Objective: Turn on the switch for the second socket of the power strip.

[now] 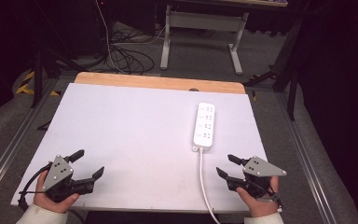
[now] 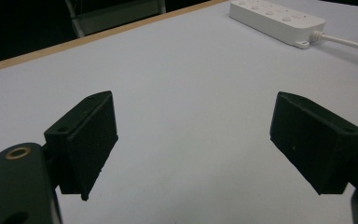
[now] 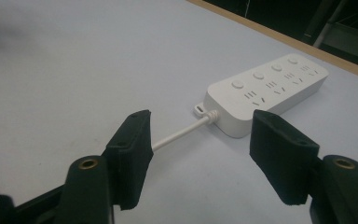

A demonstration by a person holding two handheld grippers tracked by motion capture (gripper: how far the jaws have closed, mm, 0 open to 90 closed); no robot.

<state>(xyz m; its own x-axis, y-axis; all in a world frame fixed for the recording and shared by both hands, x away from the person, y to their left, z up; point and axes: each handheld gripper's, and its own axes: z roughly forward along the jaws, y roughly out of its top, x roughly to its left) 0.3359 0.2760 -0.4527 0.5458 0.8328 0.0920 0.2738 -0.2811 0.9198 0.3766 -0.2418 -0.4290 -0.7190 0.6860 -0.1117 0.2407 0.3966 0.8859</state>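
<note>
High view, contents: white table top [image 1: 135, 135] with a wooden far edge; one white power strip [image 1: 204, 125], lying flat, four socket rows with a button beside each; its white cable [image 1: 203, 179] running back toward the person.

Left gripper [image 1: 87, 164]: held low over the near corner, jaws spread wide, nothing between them. Power strip well apart, far ahead and to the right of it.

Right gripper [image 1: 226, 166]: jaws spread wide, empty. Power strip near, just ahead; in the right gripper view the cable passes behind the left jaw, apart from the pads.
</note>
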